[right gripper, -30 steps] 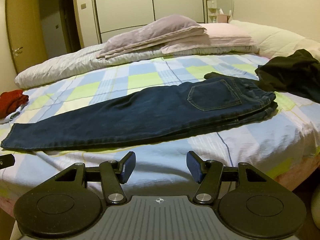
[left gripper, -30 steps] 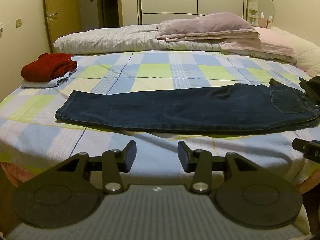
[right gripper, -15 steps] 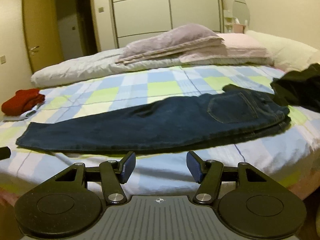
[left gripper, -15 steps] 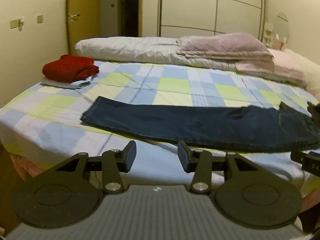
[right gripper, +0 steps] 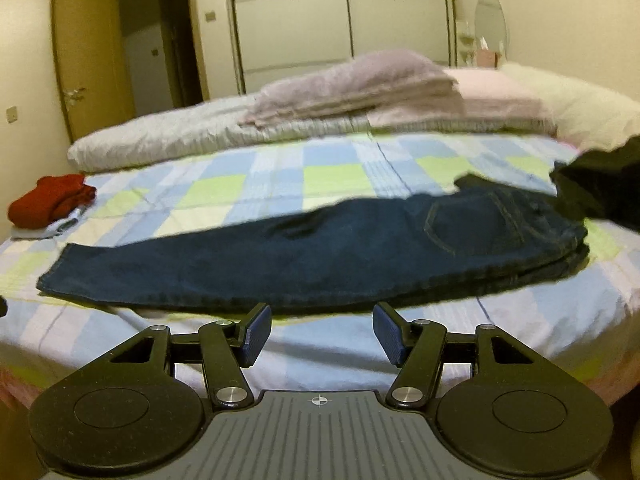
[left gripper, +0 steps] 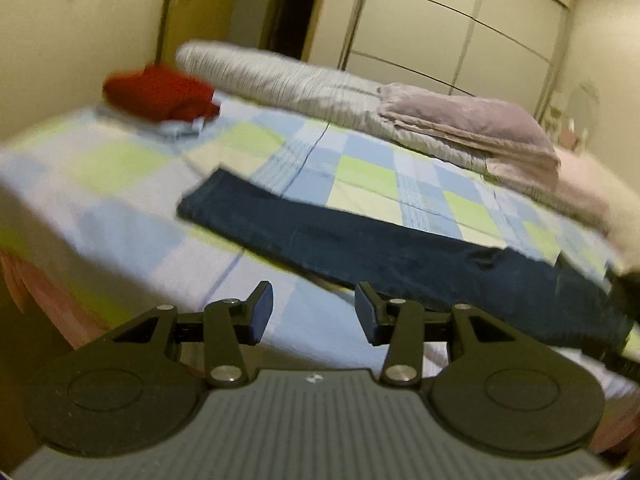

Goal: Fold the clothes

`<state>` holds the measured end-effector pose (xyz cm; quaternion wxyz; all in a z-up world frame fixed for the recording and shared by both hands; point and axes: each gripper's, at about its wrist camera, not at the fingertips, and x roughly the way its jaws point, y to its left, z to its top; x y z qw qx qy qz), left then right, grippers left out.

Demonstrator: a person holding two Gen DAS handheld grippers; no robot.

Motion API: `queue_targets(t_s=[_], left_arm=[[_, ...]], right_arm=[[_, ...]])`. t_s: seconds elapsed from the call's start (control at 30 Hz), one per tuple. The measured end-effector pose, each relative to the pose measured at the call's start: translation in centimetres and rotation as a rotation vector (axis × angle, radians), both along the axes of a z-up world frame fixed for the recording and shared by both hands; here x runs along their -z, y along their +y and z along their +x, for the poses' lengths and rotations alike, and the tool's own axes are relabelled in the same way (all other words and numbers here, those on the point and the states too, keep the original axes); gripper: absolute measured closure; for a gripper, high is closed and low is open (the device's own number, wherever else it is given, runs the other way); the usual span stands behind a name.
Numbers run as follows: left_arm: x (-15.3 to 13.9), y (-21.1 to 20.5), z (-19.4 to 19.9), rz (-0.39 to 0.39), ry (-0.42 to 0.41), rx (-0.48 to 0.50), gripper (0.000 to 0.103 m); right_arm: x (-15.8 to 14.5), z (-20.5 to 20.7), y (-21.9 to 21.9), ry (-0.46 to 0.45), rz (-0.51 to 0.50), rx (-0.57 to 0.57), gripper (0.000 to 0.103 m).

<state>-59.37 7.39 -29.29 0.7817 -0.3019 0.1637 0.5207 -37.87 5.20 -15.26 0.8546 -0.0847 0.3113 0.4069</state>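
Dark blue jeans (right gripper: 320,256), folded lengthwise leg on leg, lie flat across the checked bed sheet (right gripper: 224,184), cuffs to the left and waist with a back pocket to the right. In the tilted, blurred left wrist view the jeans (left gripper: 380,248) run from the cuffs at centre down to the right. My left gripper (left gripper: 314,312) hovers open in front of the bed's near edge, short of the legs, nothing between its fingers. My right gripper (right gripper: 322,334) is open too, just short of the jeans' near edge, and holds nothing.
A folded red garment (right gripper: 48,204) sits on a pale folded piece at the bed's left side. A black garment (right gripper: 600,184) lies bunched by the jeans' waist. A rolled duvet (right gripper: 180,140) and pillows (right gripper: 360,80) line the far side. A door and wardrobe stand behind.
The left gripper has swung left along the bed edge and rolled, so its view tilts and the cuffs sit near centre. The right gripper has shifted only slightly. The jeans lie as before.
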Motion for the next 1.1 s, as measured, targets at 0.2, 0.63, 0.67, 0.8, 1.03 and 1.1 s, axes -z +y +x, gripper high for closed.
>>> queue_targets(t_s=[0.2,0.63,0.67,0.8,1.03,1.1], left_arm=[[3.0,5.3,-2.2,-0.161,-0.187,-0.09,0.07],[11.3,16.6,-4.2,-0.418,-0.676,-0.36,0.07],[11.8,17.0,-4.1,-0.436,-0.692,-0.38,0.07],[12.9,18.1,-3.5,-0.461,-0.68,-0.436,0.071],[13.7,18.8,-3.0,-0.413,-0.754,-0.523,0.07],[14.0,18.8,-2.8,-0.394,-0.785,-0.538,0.071]], right_arm=[[2.9,4.4,1.6,0.104,-0.084,0.047,0.043],[6.0,14.7,4.4,0.406,0.101,0.144,0.043],[6.2,15.1,4.6,0.404,0.093,0.149,0.043],[7.0,16.1,5.7,0.392,0.074,0.161,0.043],[7.5,16.1,6.9,0.348,0.049,0.157,0.043],[7.6,16.1,6.9,0.348,0.05,0.154,0.043]])
